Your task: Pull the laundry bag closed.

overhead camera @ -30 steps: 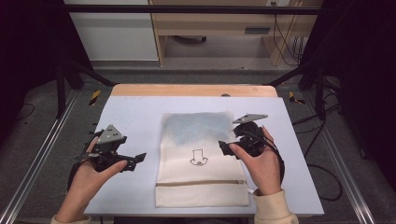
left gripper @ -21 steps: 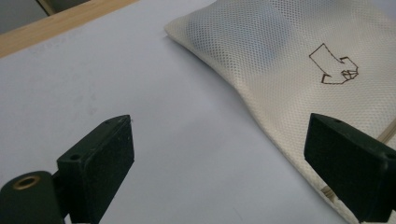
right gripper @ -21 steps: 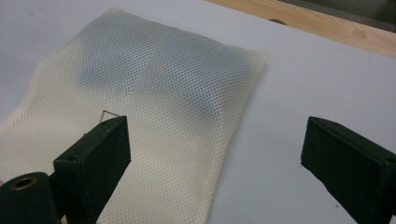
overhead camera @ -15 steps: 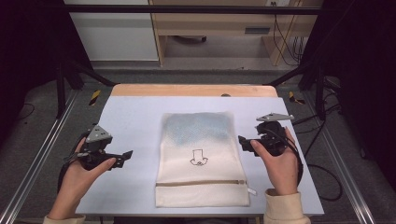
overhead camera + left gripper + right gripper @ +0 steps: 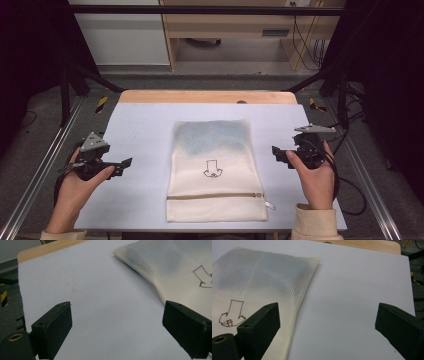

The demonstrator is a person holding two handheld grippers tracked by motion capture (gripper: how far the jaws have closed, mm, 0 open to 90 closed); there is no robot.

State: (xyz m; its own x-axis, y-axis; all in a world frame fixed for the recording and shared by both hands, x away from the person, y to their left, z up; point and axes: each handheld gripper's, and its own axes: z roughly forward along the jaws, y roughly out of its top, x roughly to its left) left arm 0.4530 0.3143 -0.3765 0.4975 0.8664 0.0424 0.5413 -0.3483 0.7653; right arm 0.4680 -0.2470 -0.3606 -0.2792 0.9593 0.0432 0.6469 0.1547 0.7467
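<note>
Left gripper (image 5: 125, 163) and right gripper (image 5: 276, 152), each held in one of the person's hands, flank a cream mesh laundry bag (image 5: 215, 170) from opposite sides; both stand with jaws spread wide and nothing between them, as the left gripper view (image 5: 117, 327) and the right gripper view (image 5: 327, 327) confirm. The bag lies flat in the middle of the pale blue table mat (image 5: 145, 125), its zipper (image 5: 215, 196) running across the end nearest the person, with the pull tab at the person's right. A bluish item (image 5: 212, 137) shows through the mesh at the far end, apart from the zipper, and an outlined arrow drawing (image 5: 212, 168) sits near the bag's middle. Neither gripper touches the bag: each rests near a side edge of the mat, well apart from the mesh, jaws turned inward toward it. This symmetrical, open stance probably serves as a ready or rest posture, leaving the bag undisturbed and equally reachable from either side. The mat covers a wooden tabletop (image 5: 205, 96), exposed along the far edge.
</note>
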